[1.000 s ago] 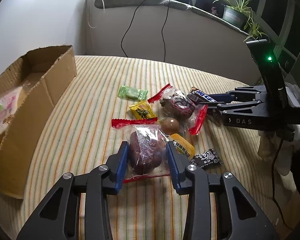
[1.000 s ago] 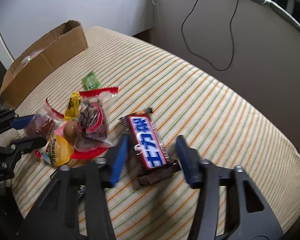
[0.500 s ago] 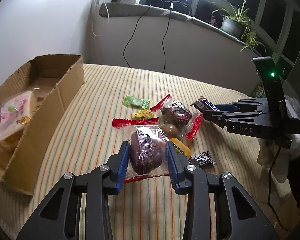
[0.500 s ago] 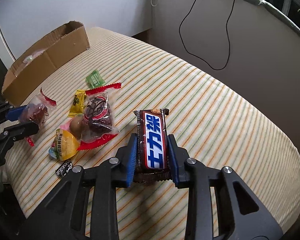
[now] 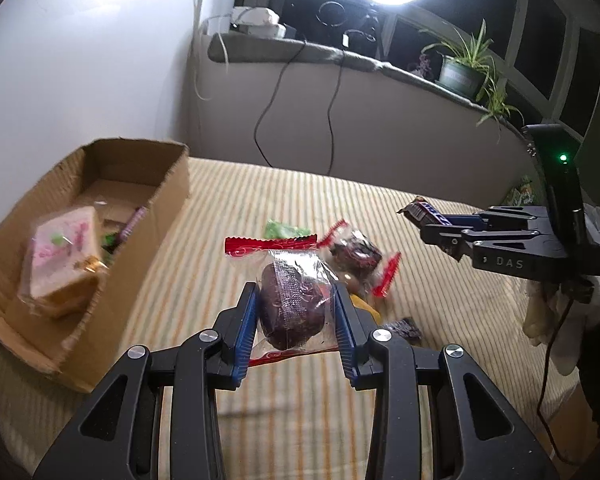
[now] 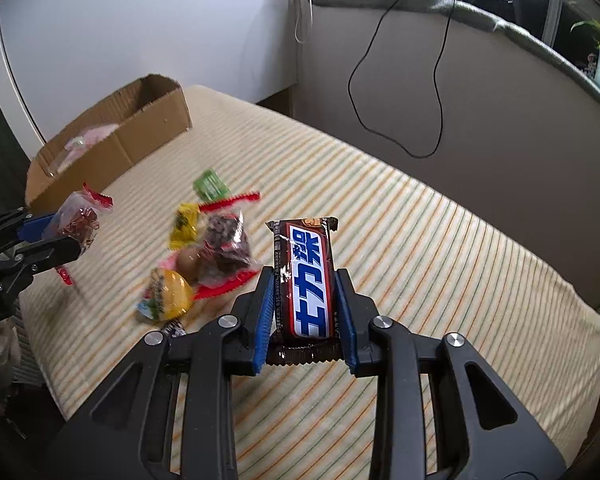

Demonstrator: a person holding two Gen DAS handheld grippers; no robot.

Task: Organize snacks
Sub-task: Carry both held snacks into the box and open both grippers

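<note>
Meanwhile left tool [image 5: 296,312] clenches date pack [image 5: 294,304], right tool [image 6: 304,300] chocolate bar [image 6: 308,280]; cardboard box [image 5: 156,200] beside pile

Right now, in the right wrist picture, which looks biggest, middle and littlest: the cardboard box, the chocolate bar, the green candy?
1. Cardboard box: looks biggest, even from far back.
2. Chocolate bar: held up close in the right gripper, so nearness enlarges it.
3. Green candy: smallest, lying on the striped cover.

Both wrist views look steeply down along their jaws, sharing the striped tabletop [image 5: 228,184] and cardboard box [image 6: 112,144]
</note>
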